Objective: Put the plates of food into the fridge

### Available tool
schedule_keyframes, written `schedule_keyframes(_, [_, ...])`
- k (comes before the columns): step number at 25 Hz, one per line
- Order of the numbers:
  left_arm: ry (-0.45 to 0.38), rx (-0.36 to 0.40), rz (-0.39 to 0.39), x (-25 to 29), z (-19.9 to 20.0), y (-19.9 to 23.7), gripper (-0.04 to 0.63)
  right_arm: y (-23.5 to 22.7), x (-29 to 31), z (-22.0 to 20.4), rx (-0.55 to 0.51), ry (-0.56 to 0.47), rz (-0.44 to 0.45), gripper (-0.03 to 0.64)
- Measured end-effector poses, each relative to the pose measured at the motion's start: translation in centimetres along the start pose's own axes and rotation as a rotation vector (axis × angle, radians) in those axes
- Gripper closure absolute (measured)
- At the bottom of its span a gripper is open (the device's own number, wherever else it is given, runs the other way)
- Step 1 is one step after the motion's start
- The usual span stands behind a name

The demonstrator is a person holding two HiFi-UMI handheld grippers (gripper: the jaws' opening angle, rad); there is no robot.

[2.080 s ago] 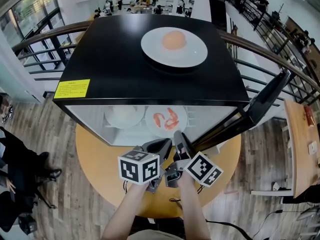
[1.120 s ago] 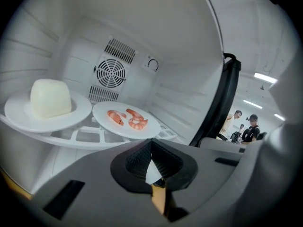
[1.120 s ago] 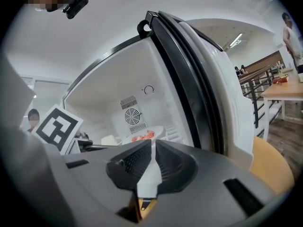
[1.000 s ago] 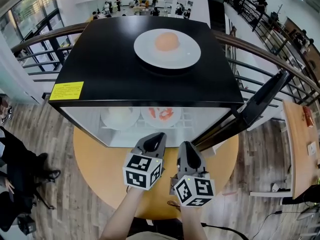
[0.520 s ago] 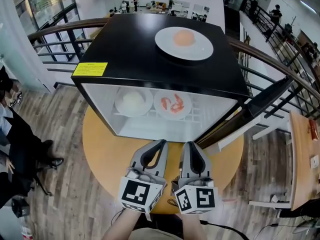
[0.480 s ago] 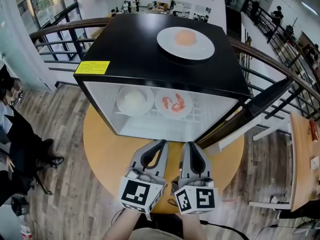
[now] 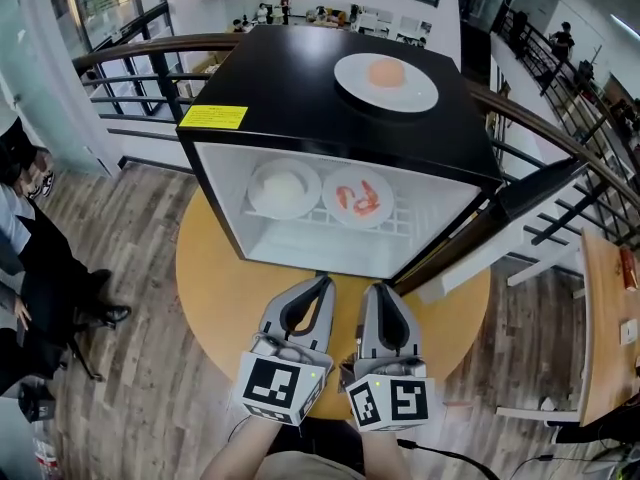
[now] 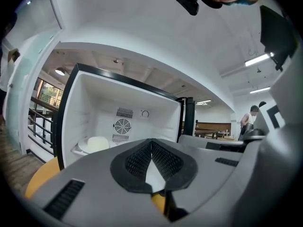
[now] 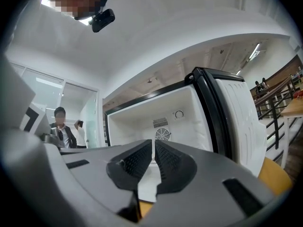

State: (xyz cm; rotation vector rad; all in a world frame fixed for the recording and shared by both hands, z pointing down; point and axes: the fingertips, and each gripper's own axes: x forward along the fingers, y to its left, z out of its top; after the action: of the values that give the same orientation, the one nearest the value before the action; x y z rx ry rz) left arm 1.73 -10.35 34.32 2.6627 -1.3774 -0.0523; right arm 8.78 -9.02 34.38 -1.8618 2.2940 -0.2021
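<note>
A black mini fridge stands open on a round wooden table. On its top sits a white plate with an orange bun. On the shelf inside are a plate of white food and a plate of shrimp. My left gripper and right gripper hover side by side over the table in front of the opening, both shut and empty. The left gripper view shows the shut left gripper and the white-food plate. In the right gripper view the right gripper points into the fridge.
The fridge door hangs open to the right. A curved railing runs behind the fridge. A person in dark clothes is at the left. Another wooden table is at the right edge.
Both grippers have drawn back from the fridge opening toward the table's near edge, staying shut. The head view has swung, so the fridge interior shows more fully.
</note>
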Motion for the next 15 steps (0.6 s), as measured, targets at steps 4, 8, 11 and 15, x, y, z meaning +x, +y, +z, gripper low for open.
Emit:
schedule_keyframes(4, [0.020, -0.008, -0.017, -0.3, 0.1, 0.6, 0.588, 0.8, 0.2, 0.3, 0.022, -0.004, -0.001, 0.588])
schedule_keyframes(8, [0.035, -0.089, -0.075, -0.2, 1.9, 1.7, 0.588, 0.7, 1.1, 3.0, 0.176, -0.016, 0.062, 0.588])
schedule_keyframes(11, [-0.009, -0.241, -0.144, -1.0, 6.5, 3.5, 0.588, 1.2, 2.1, 7.9, 0.296, -0.019, 0.184, 0.586])
schedule_keyframes(15, [-0.034, -0.336, -0.331, -1.3, 15.4, 5.0, 0.588, 2.0, 4.4, 15.8, 0.372, 0.052, 0.400, 0.586])
